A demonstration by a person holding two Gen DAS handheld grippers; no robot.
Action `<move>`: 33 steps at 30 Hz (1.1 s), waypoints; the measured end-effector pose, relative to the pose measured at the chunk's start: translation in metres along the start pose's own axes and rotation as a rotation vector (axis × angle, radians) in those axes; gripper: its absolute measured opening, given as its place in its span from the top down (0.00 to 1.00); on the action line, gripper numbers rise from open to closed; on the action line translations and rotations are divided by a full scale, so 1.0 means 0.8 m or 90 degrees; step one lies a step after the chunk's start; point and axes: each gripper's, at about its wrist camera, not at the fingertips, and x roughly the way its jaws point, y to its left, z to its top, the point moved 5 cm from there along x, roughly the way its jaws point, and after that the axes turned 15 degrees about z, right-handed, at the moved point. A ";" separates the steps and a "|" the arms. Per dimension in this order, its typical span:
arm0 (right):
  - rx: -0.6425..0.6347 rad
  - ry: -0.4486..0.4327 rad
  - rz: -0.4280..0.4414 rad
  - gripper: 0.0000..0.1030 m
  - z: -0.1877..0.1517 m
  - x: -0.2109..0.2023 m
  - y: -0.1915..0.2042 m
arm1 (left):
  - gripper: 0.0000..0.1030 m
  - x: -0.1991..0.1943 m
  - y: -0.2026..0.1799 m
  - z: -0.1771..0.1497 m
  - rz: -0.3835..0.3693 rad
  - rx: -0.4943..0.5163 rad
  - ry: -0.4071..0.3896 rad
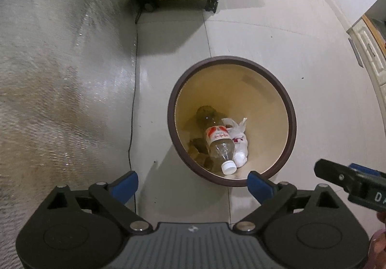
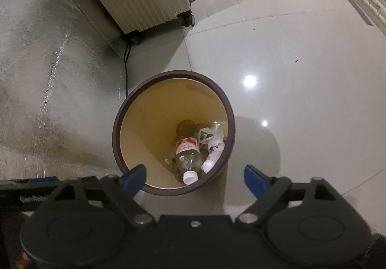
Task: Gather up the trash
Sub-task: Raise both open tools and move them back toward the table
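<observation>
I see a bottle [image 2: 187,155] and white bag [image 2: 212,146] already in the bin [image 2: 120,124]; both my left tongs [image 1: 193,183] and right tongs [image 2: 195,178] are spread, empty; no floor trash visible.

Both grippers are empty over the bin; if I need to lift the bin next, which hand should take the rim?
Probably right. The right gripper already has the bin rim between its open fingers; the left gripper sits mostly beside it.

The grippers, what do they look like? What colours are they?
Both look like big black plastic claws. The left gripper has two black arms with silver bolts, round black discs on each side, a ridged grey plate in the middle, and blue pads on its fingertips. The right gripper matches it: black arms, silver bolts, blue pads. White letters mark their sides.
</observation>
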 end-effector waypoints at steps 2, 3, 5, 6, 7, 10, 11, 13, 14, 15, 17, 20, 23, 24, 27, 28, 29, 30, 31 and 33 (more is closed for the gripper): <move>-0.006 -0.006 -0.006 0.04 -0.002 -0.008 0.002 | 0.05 -0.009 0.005 -0.002 0.000 -0.005 -0.006; -0.010 -0.012 -0.010 0.03 -0.004 -0.014 0.004 | 0.04 -0.013 0.007 -0.003 0.002 -0.008 -0.009; -0.017 -0.019 -0.020 0.00 -0.006 -0.022 0.006 | 0.04 -0.019 0.012 -0.007 0.006 -0.014 -0.015; -0.023 -0.023 -0.026 0.00 -0.008 -0.028 0.008 | 0.04 -0.022 0.014 -0.008 0.007 -0.016 -0.018; -0.028 -0.025 -0.030 0.00 -0.009 -0.032 0.010 | 0.03 -0.027 0.017 -0.010 0.008 -0.018 -0.021; -0.042 -0.030 -0.040 0.00 -0.011 -0.044 0.015 | 0.02 -0.040 0.026 -0.019 0.013 -0.023 -0.032; -0.046 -0.031 -0.045 0.00 -0.014 -0.049 0.017 | 0.02 -0.045 0.029 -0.022 0.014 -0.023 -0.035; -0.053 -0.032 -0.056 0.00 -0.018 -0.059 0.020 | 0.02 -0.055 0.034 -0.028 0.020 -0.023 -0.041; -0.057 -0.033 -0.059 0.00 -0.020 -0.063 0.021 | 0.02 -0.061 0.037 -0.030 0.022 -0.023 -0.046; -0.061 -0.035 -0.062 0.00 -0.024 -0.070 0.022 | 0.02 -0.067 0.039 -0.032 0.024 -0.023 -0.050; -0.066 -0.040 -0.066 0.00 -0.030 -0.081 0.025 | 0.02 -0.080 0.044 -0.037 0.026 -0.026 -0.059; -0.066 -0.052 -0.073 0.00 -0.035 -0.102 0.028 | 0.00 -0.101 0.049 -0.043 0.019 -0.028 -0.072; -0.062 -0.071 -0.072 0.00 -0.040 -0.125 0.033 | 0.00 -0.124 0.049 -0.049 0.011 -0.022 -0.086; -0.062 -0.077 -0.073 0.00 -0.041 -0.135 0.036 | 0.00 -0.131 0.049 -0.051 0.011 -0.022 -0.091; -0.070 -0.093 -0.078 0.00 -0.044 -0.165 0.047 | 0.00 -0.156 0.051 -0.058 0.010 -0.016 -0.108; -0.074 -0.098 -0.080 0.00 -0.045 -0.174 0.051 | 0.00 -0.165 0.051 -0.062 0.008 -0.014 -0.113; -0.080 -0.105 -0.083 0.00 -0.046 -0.186 0.056 | 0.00 -0.176 0.052 -0.065 0.004 -0.014 -0.120; -0.085 -0.113 -0.084 0.00 -0.046 -0.195 0.061 | 0.00 -0.184 0.054 -0.068 0.001 -0.012 -0.125; -0.088 -0.121 -0.085 0.00 -0.048 -0.206 0.063 | 0.00 -0.194 0.056 -0.070 -0.003 -0.011 -0.132; -0.093 -0.141 -0.087 0.00 -0.050 -0.232 0.072 | 0.00 -0.216 0.061 -0.073 -0.005 -0.015 -0.152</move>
